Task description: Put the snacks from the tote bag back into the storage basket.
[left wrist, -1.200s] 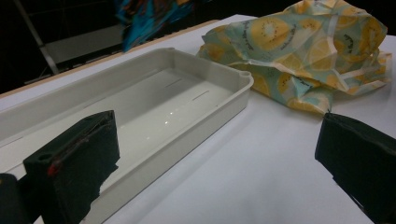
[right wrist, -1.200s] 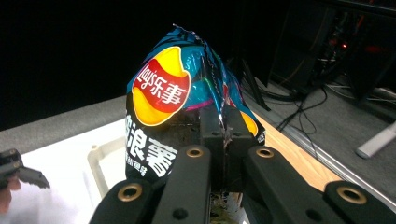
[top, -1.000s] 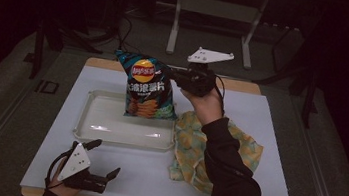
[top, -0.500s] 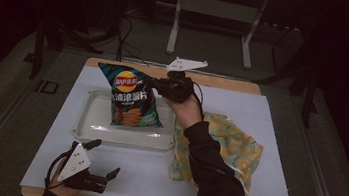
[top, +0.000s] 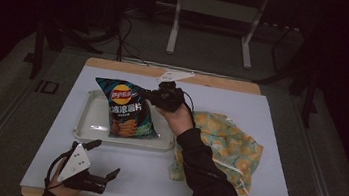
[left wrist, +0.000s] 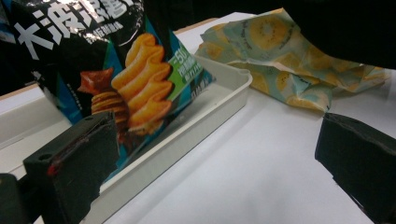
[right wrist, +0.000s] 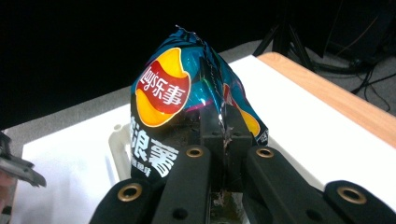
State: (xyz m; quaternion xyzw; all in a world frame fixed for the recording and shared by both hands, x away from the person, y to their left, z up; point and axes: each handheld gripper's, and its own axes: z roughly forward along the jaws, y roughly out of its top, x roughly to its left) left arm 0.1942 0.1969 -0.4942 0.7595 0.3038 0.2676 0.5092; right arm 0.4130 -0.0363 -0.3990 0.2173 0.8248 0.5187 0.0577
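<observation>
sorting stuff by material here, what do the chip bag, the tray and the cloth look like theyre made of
Chip bag: thin glossy foil-like plastic film, judging by its shine, creases and crimped top seam.
Tray: probably hard white plastic, smooth and slightly shiny, with a rounded moulded rim.
Cloth: soft woven fabric, matt, printed with yellow fruit on teal, lying crumpled in folds.

chip bag [left wrist: 126,84]: top cut off by frame edge | cloth [top: 227,145]: partly hidden by sleeve [top: 203,177]
</observation>
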